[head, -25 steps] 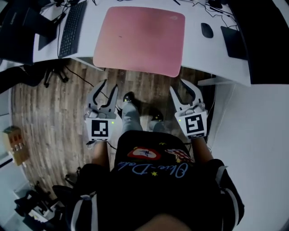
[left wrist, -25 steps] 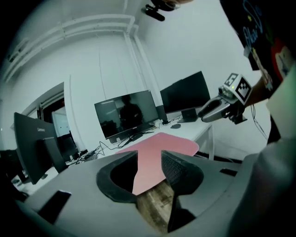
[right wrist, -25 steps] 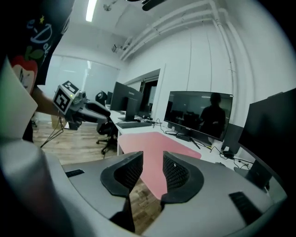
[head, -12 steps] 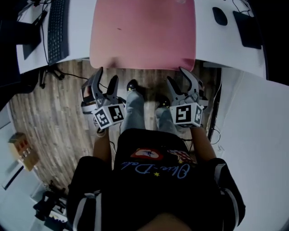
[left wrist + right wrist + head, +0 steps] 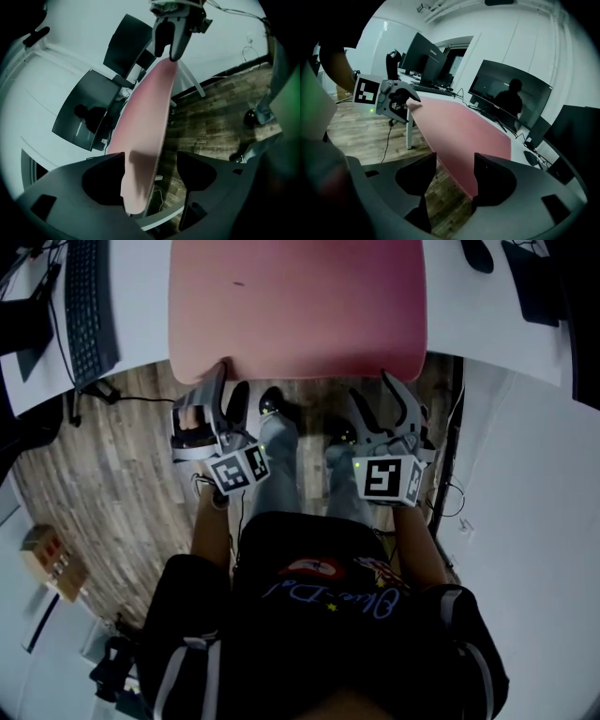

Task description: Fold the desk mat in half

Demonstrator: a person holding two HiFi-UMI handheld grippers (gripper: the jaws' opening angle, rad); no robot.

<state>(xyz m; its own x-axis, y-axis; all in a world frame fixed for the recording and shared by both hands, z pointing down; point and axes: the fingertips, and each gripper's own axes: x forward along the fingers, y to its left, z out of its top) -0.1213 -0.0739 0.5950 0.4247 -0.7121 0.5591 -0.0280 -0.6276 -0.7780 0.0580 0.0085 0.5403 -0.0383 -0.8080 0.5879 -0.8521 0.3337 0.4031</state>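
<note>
Fingers of the left gripper stand well apart at the lower left of its own view, and the near left corner of the pink desk mat lies in the gap between them, closer to the left-hand finger. Nothing is clamped yet. In the head view this gripper sits left of centre, tilted up at the mat's front edge.

That edge hangs out past the front of the white desk over the wooden floor — probably why the jaws can straddle it, one finger to each face, without having to peel the mat off the top. The rest of the mat lies flat across the upper middle of the head view, with a keyboard at the upper left.

Right of centre, the right gripper mirrors the left. Its view shows the jaws just as wide, empty, with the mat's near right corner pointing into the gap. Taking both near corners together looks deliberate — the front edge could then lift evenly and travel to the back edge without skewing. The task appears to be at the grasping step.
</note>
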